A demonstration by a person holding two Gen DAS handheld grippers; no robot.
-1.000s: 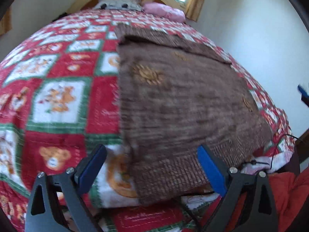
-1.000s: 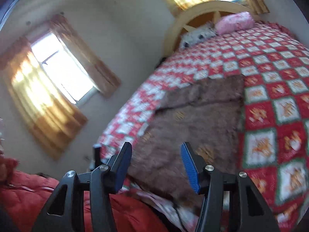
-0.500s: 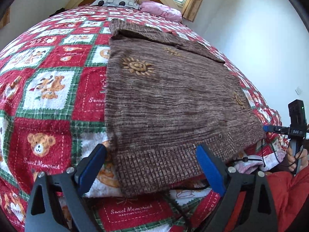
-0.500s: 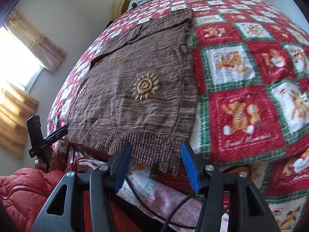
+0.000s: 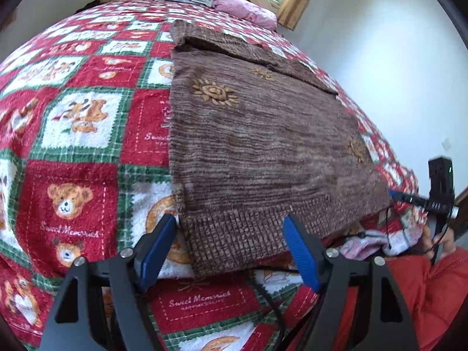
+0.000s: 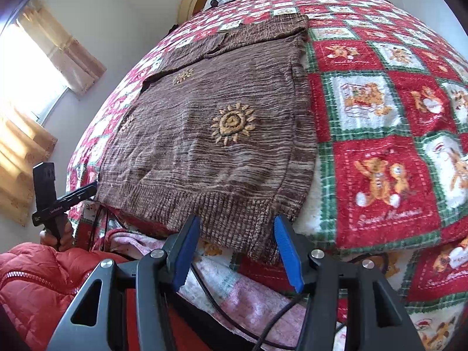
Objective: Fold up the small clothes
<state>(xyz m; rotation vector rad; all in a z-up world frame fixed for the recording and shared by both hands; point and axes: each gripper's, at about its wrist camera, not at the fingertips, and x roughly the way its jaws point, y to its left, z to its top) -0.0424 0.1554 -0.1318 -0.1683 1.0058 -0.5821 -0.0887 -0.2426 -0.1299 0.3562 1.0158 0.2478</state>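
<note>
A brown knit sweater [image 5: 257,146] with orange sun motifs lies spread flat on the bed, its ribbed hem hanging over the near edge. My left gripper [image 5: 231,231] is open, its blue pads either side of the hem's left corner, touching nothing. My right gripper [image 6: 237,231] is open at the hem's right corner; the sweater [image 6: 222,134] fills the middle of that view. Each gripper shows small in the other's view, the right one [image 5: 409,197] and the left one [image 6: 73,196], both at the hem's far corners.
The bed carries a red, green and white teddy-bear quilt [image 5: 79,158]. Pillows [image 5: 242,8] lie at the headboard. A black cable [image 6: 222,307] and pink cloth hang below the bed edge. My red jacket [image 6: 38,286] is close below. A white wall [image 5: 395,58] stands to the right.
Both grippers have come down and in toward the sweater's hem at the bed's near edge. The right view swung from the window and wall down onto the sweater. Both stayed open.
</note>
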